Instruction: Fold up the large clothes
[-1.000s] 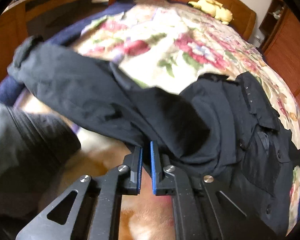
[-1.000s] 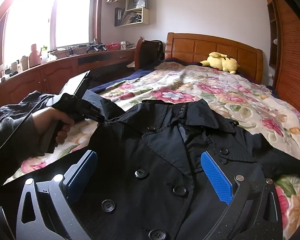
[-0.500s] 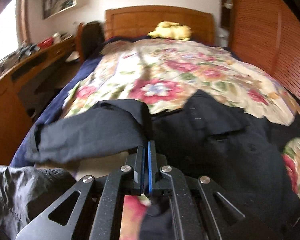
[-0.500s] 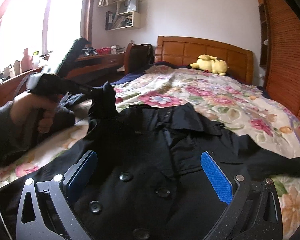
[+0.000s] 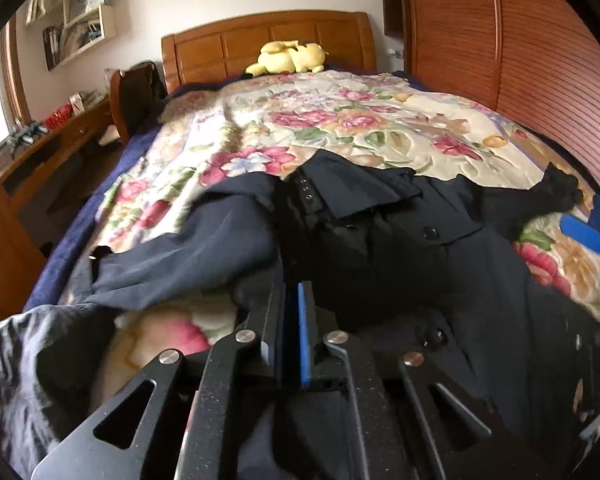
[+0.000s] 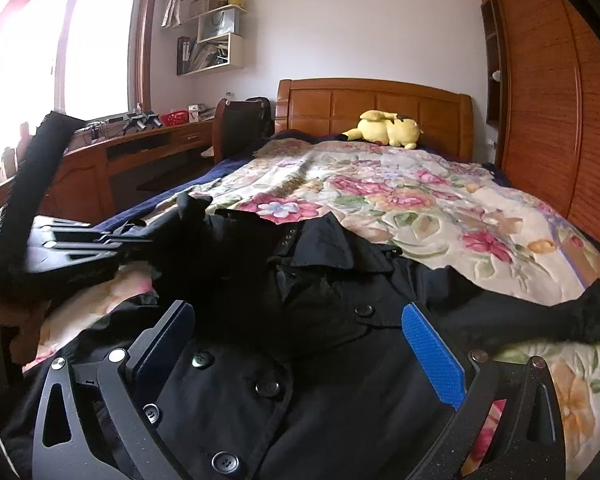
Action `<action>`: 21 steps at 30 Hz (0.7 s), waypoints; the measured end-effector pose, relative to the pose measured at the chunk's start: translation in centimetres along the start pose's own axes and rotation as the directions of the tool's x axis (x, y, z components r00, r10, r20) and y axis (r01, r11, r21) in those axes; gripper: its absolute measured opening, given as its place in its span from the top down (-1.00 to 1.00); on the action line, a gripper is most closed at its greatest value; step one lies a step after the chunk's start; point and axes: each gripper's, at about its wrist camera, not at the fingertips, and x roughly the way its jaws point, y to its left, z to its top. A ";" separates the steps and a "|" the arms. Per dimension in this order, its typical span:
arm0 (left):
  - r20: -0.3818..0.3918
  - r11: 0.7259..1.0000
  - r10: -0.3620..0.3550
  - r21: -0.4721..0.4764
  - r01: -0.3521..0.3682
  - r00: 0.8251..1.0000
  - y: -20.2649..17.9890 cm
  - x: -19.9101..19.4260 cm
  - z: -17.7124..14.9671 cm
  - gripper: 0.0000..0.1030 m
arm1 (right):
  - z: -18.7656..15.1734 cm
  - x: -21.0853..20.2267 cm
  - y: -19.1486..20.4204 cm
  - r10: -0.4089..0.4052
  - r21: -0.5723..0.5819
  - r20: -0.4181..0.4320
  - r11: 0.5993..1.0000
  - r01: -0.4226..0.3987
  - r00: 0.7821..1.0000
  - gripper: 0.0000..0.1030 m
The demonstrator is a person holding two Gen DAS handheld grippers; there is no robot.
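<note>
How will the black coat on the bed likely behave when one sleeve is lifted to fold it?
The black coat is probably floppy: its sleeve lies sagging and creased. It is likely fairly heavy, given the double-breasted front and broad collar. It may drag along the floral bedspread rather than lift cleanly.

We note a black coat [image 6: 340,360] with black buttons. Bedspread [image 6: 440,208] cream, with pink, red and yellow flowers and green leaves. Plush toy [image 6: 384,128] yellow. Headboard [image 6: 380,104] orange-brown wood. Right gripper [image 6: 300,344] black, pads blue.
</note>
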 end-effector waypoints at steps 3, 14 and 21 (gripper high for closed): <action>0.034 1.000 0.000 -0.009 0.000 0.999 0.7 -2.1 -0.9 0.36 | 0.1 -0.1 0.0 0.012 0.005 0.004 1.000 -0.012 1.000 -1.00; 0.156 0.995 -0.041 -0.085 0.055 0.987 4.5 -8.6 -4.5 0.17 | -0.1 -0.9 -0.2 0.056 -0.017 0.015 0.998 -0.056 0.998 -1.00; 0.191 0.994 -0.045 -0.090 0.063 0.981 6.7 -9.5 -7.1 -0.02 | 1.9 0.0 1.1 0.158 -0.051 -0.006 0.986 -0.158 0.987 -0.96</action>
